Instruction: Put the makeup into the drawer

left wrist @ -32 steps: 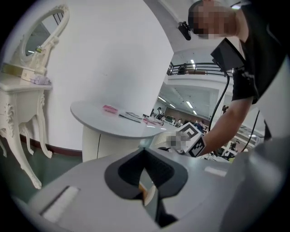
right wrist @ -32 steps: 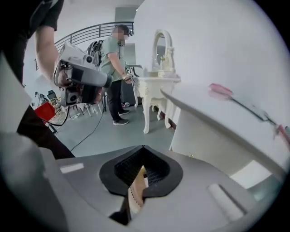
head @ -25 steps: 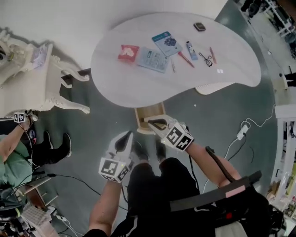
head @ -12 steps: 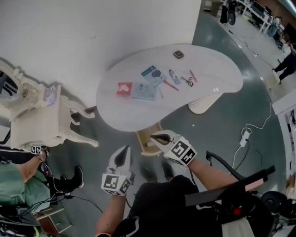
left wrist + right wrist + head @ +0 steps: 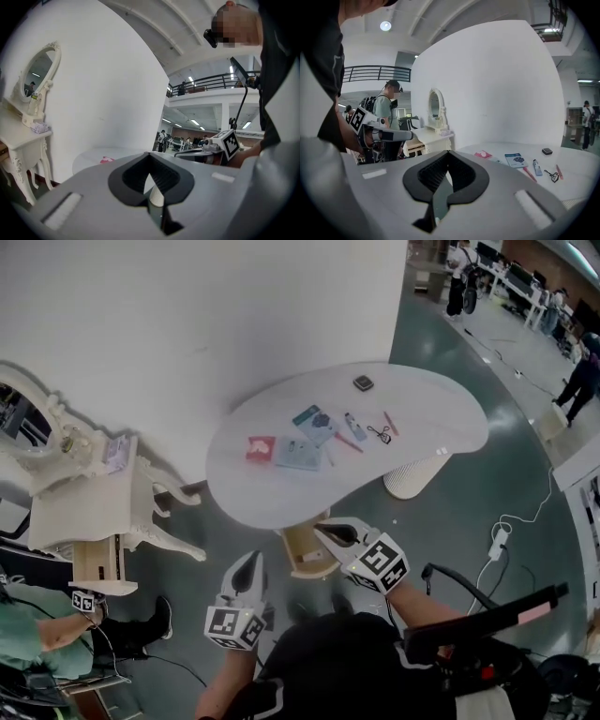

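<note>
**Item count, head view**

We count one table. On it we tally three flat packets: a red packet, a pale blue packet and a darker blue packet. We also log one tube, two pencils (a red pencil and a pink pencil), one eyelash curler and one compact. There is one open drawer. There are two grippers: the left gripper and the right gripper.

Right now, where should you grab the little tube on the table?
Probably across the middle of the tube, coming straight down from above. It lies flat on the table, so only its two long sides offer the jaws a hold.
</note>
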